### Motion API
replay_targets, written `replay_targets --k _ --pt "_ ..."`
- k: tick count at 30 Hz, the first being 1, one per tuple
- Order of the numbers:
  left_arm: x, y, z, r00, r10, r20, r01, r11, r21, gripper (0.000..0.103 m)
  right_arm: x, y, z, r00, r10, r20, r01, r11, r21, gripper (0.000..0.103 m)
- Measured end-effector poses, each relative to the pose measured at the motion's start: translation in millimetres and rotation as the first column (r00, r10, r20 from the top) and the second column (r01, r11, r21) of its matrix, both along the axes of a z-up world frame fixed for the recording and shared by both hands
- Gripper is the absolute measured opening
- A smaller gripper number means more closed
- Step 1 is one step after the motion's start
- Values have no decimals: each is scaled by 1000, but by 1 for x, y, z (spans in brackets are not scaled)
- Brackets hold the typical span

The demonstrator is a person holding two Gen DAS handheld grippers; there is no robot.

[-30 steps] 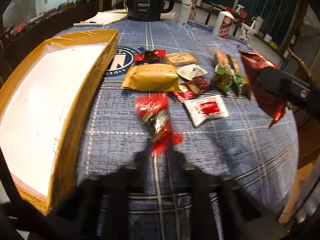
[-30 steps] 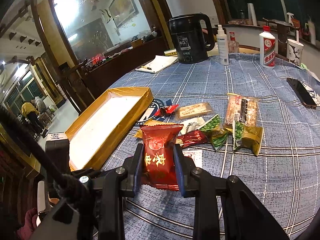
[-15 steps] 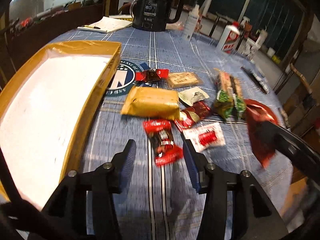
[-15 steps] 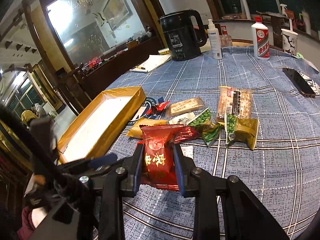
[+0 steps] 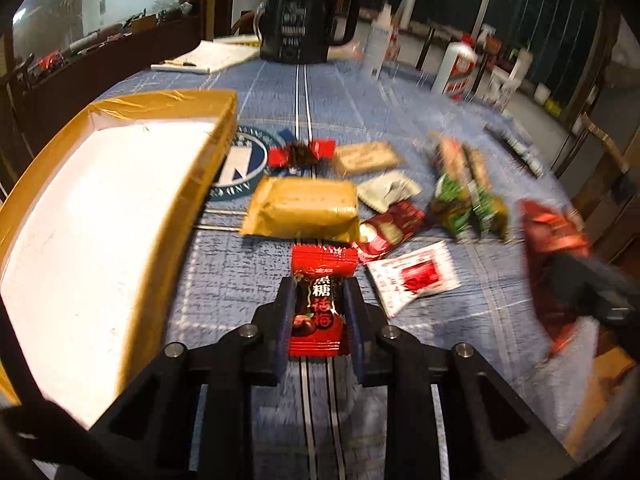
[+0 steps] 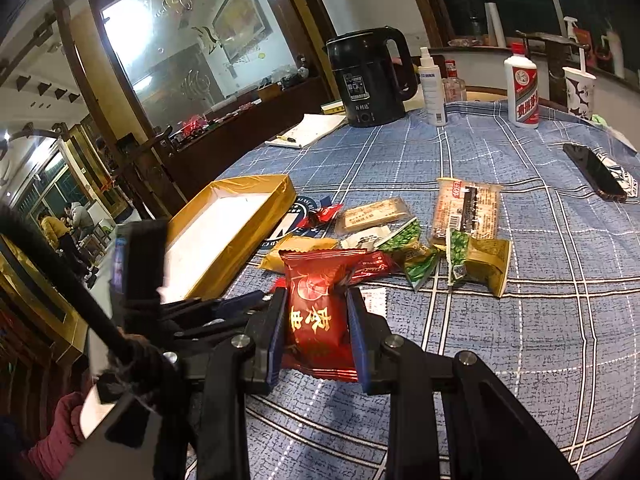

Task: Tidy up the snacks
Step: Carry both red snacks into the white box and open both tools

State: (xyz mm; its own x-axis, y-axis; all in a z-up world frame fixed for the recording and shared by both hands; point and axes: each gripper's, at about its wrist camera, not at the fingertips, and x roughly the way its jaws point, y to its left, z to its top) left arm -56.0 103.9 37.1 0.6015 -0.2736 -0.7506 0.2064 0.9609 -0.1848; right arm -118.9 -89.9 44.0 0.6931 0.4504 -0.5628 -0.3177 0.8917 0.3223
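Note:
My left gripper [image 5: 319,292] has its jaws closing on a small red candy packet [image 5: 322,266], and the pads press its sides just above the blue checked cloth. To its left lies the gold-rimmed tray [image 5: 224,128] with a bare white floor. Beyond the candy lie a gold packet [image 5: 304,208], a red twist candy [image 5: 302,152], a biscuit pack [image 5: 366,158] and green packs [image 5: 464,196]. My right gripper [image 6: 318,320] is shut on a larger red snack packet [image 6: 316,304], held above the table at the right of the left wrist view.
A black kettle [image 6: 368,76], a spray bottle [image 6: 432,88], a white liquor bottle [image 6: 522,92] and a paper cup [image 6: 578,92] stand at the back. A notebook [image 6: 308,130] lies near the kettle, and a phone [image 6: 596,172] lies far right.
The left gripper opened around the red candy packet lying on the cloth, then closed on it. The right gripper still holds its red packet, unmoved.

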Motion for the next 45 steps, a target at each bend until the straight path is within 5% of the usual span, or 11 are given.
replay_targets --k 9,19,28,39,43,45 --pt "-37 92 59 988 51 146 -38 995 -92 26 -4 31 26 999 19 43 -16 999 -50 28" --pt "-6 175 38 977 181 109 -167 978 -125 26 11 119 54 984 168 61 -164 984 -69 28" --pt "16 208 21 977 206 58 -196 969 -151 26 46 188 28 953 300 -37 -302 951 -65 28" --pt "27 226 -5 975 221 -13 -220 964 -147 26 72 236 -20 930 330 -165 -352 926 -136 28" --pt "20 234 -1 971 237 -6 -234 953 -194 27 67 250 -37 919 344 -194 -375 914 -154 28" --pt "15 243 0 966 257 -11 -252 938 -237 36 62 255 -40 915 355 -191 -386 908 -164 30"
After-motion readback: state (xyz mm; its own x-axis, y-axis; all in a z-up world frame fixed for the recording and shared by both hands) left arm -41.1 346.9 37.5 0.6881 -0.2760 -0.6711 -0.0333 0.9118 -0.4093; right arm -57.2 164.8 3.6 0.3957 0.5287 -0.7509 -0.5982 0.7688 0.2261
